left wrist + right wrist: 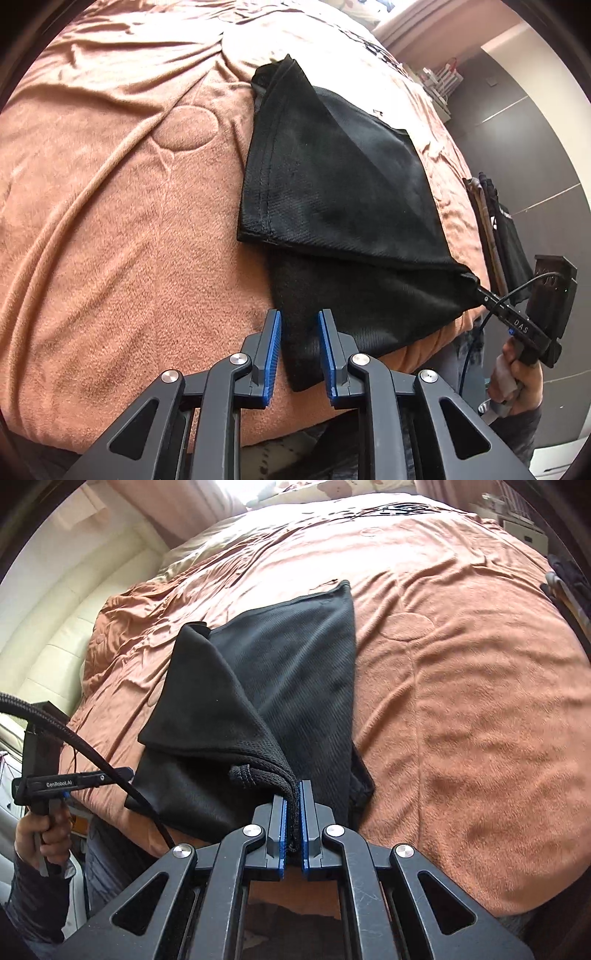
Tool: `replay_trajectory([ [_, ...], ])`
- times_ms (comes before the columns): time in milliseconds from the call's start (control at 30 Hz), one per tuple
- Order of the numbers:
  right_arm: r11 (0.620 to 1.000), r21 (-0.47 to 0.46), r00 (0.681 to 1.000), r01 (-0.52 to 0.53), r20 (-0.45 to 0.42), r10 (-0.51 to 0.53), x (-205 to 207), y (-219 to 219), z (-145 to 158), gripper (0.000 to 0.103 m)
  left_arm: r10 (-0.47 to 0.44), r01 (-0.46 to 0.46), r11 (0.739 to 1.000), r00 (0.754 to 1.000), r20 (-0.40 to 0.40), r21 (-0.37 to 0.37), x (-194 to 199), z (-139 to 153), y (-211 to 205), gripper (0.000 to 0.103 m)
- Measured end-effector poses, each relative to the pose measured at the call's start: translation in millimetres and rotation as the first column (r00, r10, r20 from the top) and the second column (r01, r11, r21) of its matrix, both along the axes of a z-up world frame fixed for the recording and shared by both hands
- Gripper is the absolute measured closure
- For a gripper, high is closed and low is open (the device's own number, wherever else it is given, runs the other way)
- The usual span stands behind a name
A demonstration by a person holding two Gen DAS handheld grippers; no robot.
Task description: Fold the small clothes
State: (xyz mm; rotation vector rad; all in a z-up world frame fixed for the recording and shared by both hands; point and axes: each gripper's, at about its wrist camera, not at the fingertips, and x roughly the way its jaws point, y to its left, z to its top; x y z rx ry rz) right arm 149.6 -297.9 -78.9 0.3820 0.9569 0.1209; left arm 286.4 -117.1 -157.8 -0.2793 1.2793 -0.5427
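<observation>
A black garment point(332, 192) lies partly folded on the brown blanket point(110, 206) of a bed. My left gripper point(300, 325) is open and empty, its blue pads just above the garment's near corner. My right gripper point(294, 794) is shut on a bunched corner of the black garment point(288, 672) and holds that corner lifted, so a fold drapes over the rest. In the left wrist view the right gripper point(476, 284) pinches the garment's right corner at the bed's edge. The left gripper point(125, 771) shows in the right wrist view at the left.
The brown blanket point(461, 701) covers the bed, wrinkled, with wide bare room beside the garment. A cream padded wall point(74, 602) lies left of the bed. A dark rack point(498, 229) and grey wall panels stand past the bed's edge. A white shelf point(439, 85) sits far back.
</observation>
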Motion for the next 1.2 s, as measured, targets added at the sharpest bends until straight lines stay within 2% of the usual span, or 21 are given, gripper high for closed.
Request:
replay_trajectory([
  [267,1.000,-0.024,1.000,0.019,-0.019,-0.020,-5,5,-8,0.101,-0.001,0.001,0.999,1.000,-0.014,0.032,1,-13,-7,0.081],
  [567,0.996,-0.086,0.998,-0.032,-0.053,0.027,-5,14,9,0.098,0.000,0.000,1.000,1.000,0.002,-0.004,2,-5,-4,0.081],
  [667,0.992,-0.127,0.999,-0.022,-0.035,0.018,-7,10,25,0.086,0.002,-0.002,1.000,1.000,0.022,-0.025,3,2,2,0.081],
  [733,0.987,-0.159,1.000,-0.009,-0.009,0.007,-9,9,38,0.071,0.006,-0.005,0.999,1.000,0.026,-0.040,3,4,5,0.081],
  [967,0.964,-0.254,0.997,-0.078,-0.007,0.079,-2,40,58,0.068,0.021,-0.020,0.998,1.000,0.016,-0.068,6,-1,21,0.081],
  [1133,0.919,-0.349,0.982,-0.184,-0.033,0.184,13,85,56,0.068,0.043,-0.043,0.995,0.999,0.007,-0.094,7,-4,31,0.081],
  [1167,0.908,-0.363,0.977,-0.208,-0.037,0.209,17,95,55,0.067,0.050,-0.050,0.994,0.999,0.003,-0.101,7,-4,34,0.081],
  [1200,0.900,-0.373,0.973,-0.226,-0.040,0.228,20,103,54,0.061,0.053,-0.053,0.993,0.999,0.002,-0.103,7,-4,35,0.081],
])
